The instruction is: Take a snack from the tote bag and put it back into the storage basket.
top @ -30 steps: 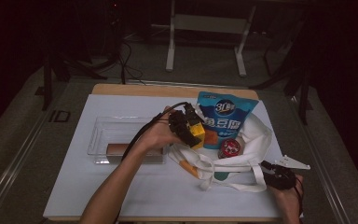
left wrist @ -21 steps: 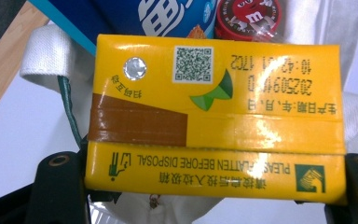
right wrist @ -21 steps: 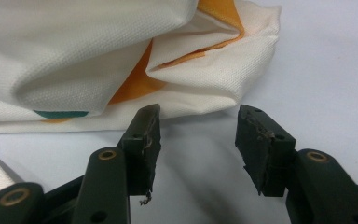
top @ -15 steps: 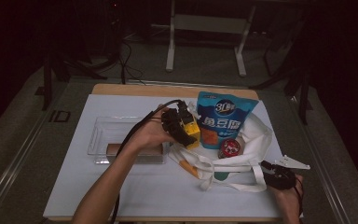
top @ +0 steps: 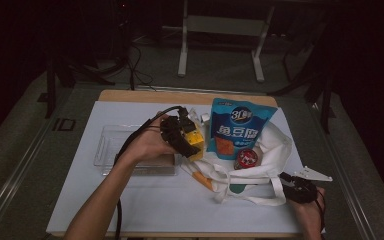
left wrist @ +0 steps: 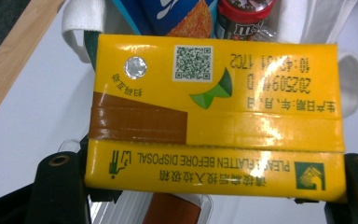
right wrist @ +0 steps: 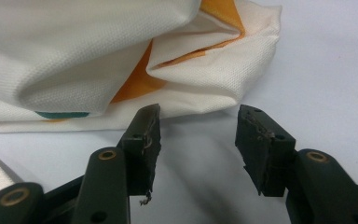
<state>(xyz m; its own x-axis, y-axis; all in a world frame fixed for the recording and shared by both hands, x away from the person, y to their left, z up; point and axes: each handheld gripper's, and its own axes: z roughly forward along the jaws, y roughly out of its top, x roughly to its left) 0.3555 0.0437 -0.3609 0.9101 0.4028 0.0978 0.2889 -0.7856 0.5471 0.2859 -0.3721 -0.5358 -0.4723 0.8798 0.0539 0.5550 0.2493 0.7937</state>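
Note:
My left gripper (top: 190, 142) is shut on a yellow drink carton (top: 195, 142), held above the table beside a white cloth bag (top: 267, 152). In the left gripper view the carton (left wrist: 214, 121) spans the space between both jaws, its printed face toward the camera. A blue snack pouch (top: 237, 129) and a red-lidded jar (top: 245, 159) lie on the bag. My right gripper (top: 287, 184) rests near the table's front right, at the bag's strap. In the right gripper view the right gripper (right wrist: 198, 140) stands open with nothing between the pads, the bag's folded cloth (right wrist: 121, 60) just ahead.
A clear plastic tray (top: 111, 150) sits left of the bag with a brown item in it. A white sheet (top: 145, 210) covers the wooden table. Metal stand legs (top: 220, 45) rise behind the table.
My left hand has carried the yellow carton a little left and up, away from the bag. The right gripper has stayed where it was.

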